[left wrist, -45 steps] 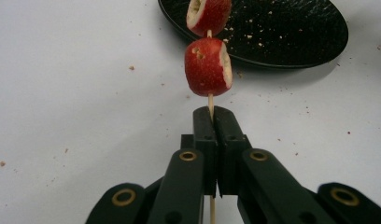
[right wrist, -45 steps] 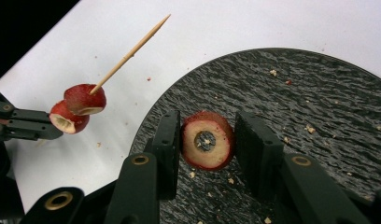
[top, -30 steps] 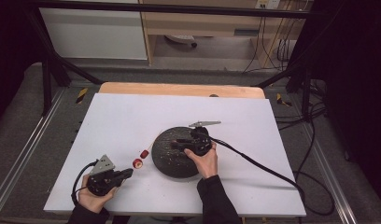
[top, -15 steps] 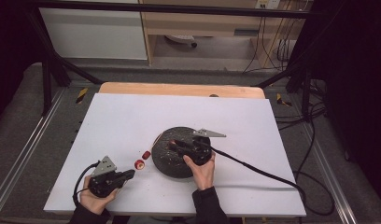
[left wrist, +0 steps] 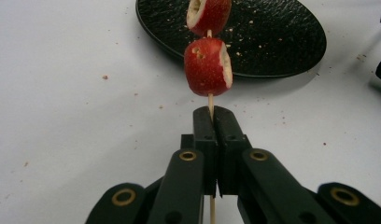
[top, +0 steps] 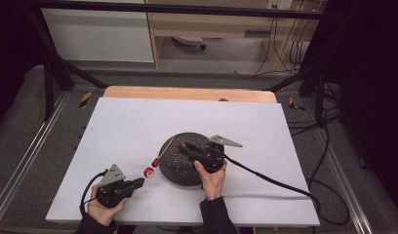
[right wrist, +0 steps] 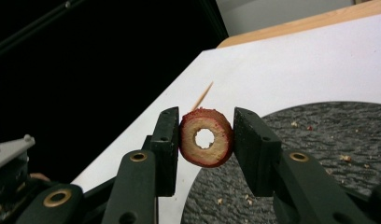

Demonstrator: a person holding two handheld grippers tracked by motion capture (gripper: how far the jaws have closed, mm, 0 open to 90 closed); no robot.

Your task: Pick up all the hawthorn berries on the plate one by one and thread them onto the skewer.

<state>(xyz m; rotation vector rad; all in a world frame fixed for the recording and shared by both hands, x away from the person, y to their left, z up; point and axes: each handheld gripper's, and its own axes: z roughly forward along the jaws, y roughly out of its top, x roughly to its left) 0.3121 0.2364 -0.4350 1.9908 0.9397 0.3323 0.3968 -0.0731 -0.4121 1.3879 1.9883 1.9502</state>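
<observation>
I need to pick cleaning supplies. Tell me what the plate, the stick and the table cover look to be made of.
Plate: black, pebbled and matt with a slight sheen, likely stoneware or textured melamine; crumbs sit on it.
Stick: thin, pale and pointed, probably bamboo or wood.
Table cover: smooth, matt white sheet, perhaps laminate or plastic; a bare wood edge shows behind it.

The right gripper [right wrist: 206, 140] is clamping a cored red fruit ring [right wrist: 206, 138] between its two black jaws, the ring's pale cut face and round hole facing the camera. Behind the ring, a thin wooden skewer tip [right wrist: 202, 99] is poking up over the white table [right wrist: 291, 70]. A dark speckled plate [right wrist: 328, 140] is lying to the right below the jaws, scattered with what are probably crumbs.
</observation>
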